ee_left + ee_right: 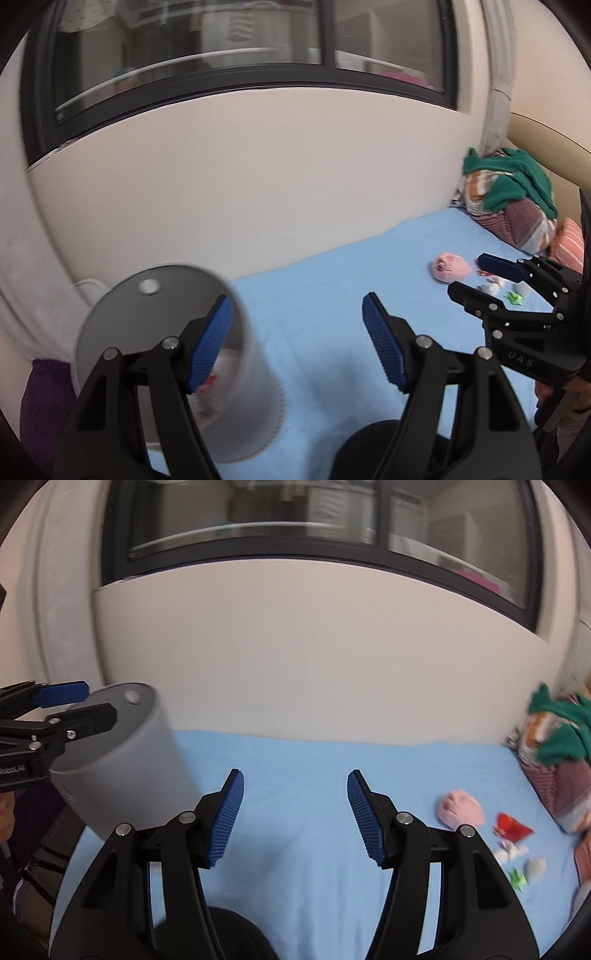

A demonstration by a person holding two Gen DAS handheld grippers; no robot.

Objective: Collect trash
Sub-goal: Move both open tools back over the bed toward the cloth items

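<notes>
Light-blue bed sheet (314, 295) against a cream wall, dark-framed window (221, 48) above, heap of striped and green bedding (554, 746) piled at the far right end. At the left edge of the bed, a grey cylindrical bin (159, 317), tilted and blurred, with something red and white showing inside in the left wrist view; judged from that, some rubbish already collected. Left gripper (295, 343) spread wide, one blue pad overlapping the bin, the other well clear of it over bare sheet, so no pinch on the bin's wall visible; cannot tell whether the bin hangs on that one finger or leans on the bed. Right gripper (295, 816) also spread, nothing between its pads, over empty sheet near the middle of the bed. Still to be picked up, all lying close together on the sheet just beside the bedding heap and well apart from the bin: a crumpled pink wad (460, 808), a red wrapper (511, 827), white paper scraps (511, 851), a small green scrap (517, 878) and a pale grey wad (536, 867). Task judged partly done at best, with five pieces left to grasp and carry across to the bin.
</notes>
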